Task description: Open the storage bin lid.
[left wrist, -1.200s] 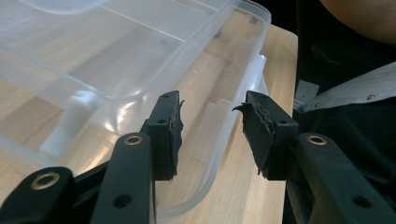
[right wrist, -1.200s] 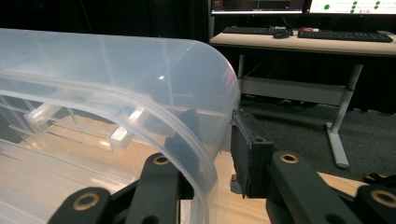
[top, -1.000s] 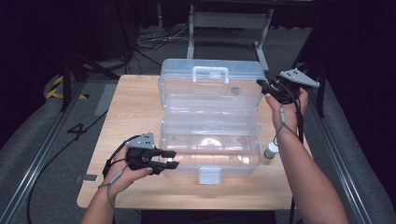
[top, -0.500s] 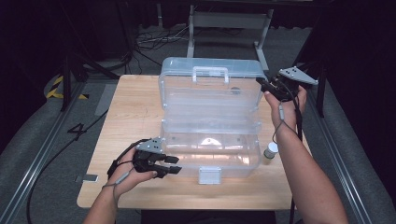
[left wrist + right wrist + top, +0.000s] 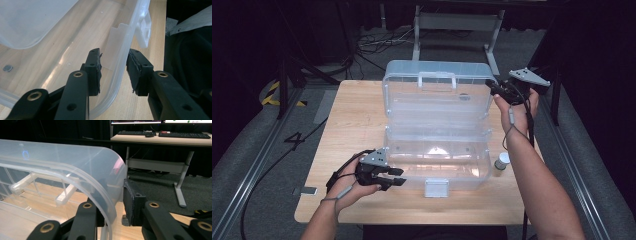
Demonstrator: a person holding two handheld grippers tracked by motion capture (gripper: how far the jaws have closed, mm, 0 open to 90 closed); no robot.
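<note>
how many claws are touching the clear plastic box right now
2, by the look of it. The left claw straddles the front rim of the box, near its corner. The right claw straddles the right edge of the raised lid.

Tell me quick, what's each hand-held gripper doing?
Left hand-held gripper: closing around the clear box's front rim, not yet pressing.
Right hand-held gripper: shut on the open lid's edge.

From where I stand, the one readable mark is a black numeral "4" (image 5: 295,140) on the grey floor (image 5: 257,150), at the left of the frame in the high view, just beside the table's (image 5: 352,115) left edge. Nothing else here carries writing I can make out.
</note>
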